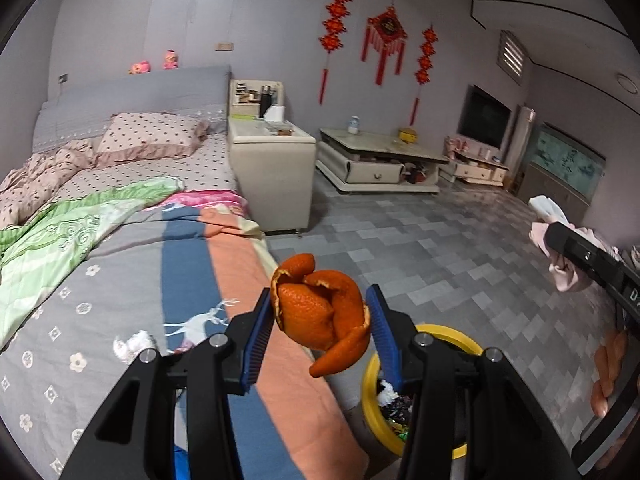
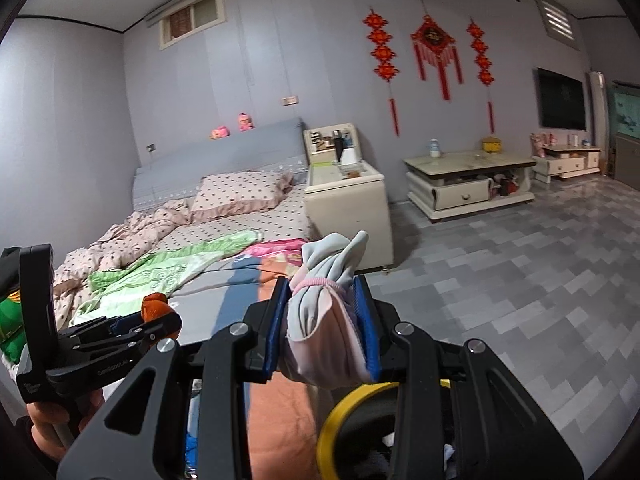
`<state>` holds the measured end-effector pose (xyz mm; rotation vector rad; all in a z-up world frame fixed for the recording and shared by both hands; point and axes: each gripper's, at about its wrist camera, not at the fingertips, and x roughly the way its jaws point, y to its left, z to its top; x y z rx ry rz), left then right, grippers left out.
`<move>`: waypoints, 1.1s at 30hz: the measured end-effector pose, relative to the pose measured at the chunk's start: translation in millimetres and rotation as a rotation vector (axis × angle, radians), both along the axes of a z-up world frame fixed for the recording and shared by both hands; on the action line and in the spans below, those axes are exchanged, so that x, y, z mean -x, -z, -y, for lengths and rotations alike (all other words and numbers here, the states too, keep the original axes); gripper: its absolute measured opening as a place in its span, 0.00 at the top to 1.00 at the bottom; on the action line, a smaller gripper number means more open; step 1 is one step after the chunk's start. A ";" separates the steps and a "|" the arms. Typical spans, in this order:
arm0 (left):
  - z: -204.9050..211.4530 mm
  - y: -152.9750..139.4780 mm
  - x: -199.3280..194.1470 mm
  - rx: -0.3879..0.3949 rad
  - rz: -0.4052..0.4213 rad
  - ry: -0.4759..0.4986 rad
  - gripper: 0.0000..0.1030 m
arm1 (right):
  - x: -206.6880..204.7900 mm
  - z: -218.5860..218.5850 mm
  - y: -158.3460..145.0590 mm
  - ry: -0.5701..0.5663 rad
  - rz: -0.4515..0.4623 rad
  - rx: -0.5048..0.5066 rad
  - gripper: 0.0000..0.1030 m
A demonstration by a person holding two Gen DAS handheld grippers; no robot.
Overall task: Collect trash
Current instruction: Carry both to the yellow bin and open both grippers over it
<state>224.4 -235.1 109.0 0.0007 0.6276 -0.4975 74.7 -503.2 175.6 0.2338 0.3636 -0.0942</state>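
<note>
Bedroom, bed edge (image 1: 280, 400) and grey tiled floor below: left gripper (image 1: 320, 320) clenched on a curled orange peel (image 1: 320, 312), light and brittle-looking, pinched between both pads, right gripper (image 2: 322, 312) clamped on a soft cloth bundle (image 2: 324, 320), both held above the yellow-rimmed bin (image 1: 452, 336).

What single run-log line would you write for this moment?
left tongs: shut on orange peel | right tongs: shut on cloth bundle | yellow bin: below both, beside bed

White print on the left gripper (image 2: 132, 326) (too small); nothing legible.
</note>
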 end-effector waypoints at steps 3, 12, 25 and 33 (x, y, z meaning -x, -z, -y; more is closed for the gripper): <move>18.6 8.1 -0.8 -0.019 -0.009 0.028 0.57 | 2.1 19.2 8.8 0.021 -0.015 -0.008 0.69; 73.0 59.7 -15.1 -0.053 -0.087 0.112 0.57 | -5.3 58.9 64.5 0.076 -0.105 -0.022 0.70; 133.3 160.7 -27.3 -0.112 -0.241 0.230 0.48 | -0.7 104.9 128.3 0.182 -0.153 -0.080 0.69; 151.7 165.6 -12.3 -0.116 -0.216 0.293 0.22 | 5.0 106.1 129.0 0.221 -0.127 -0.062 0.58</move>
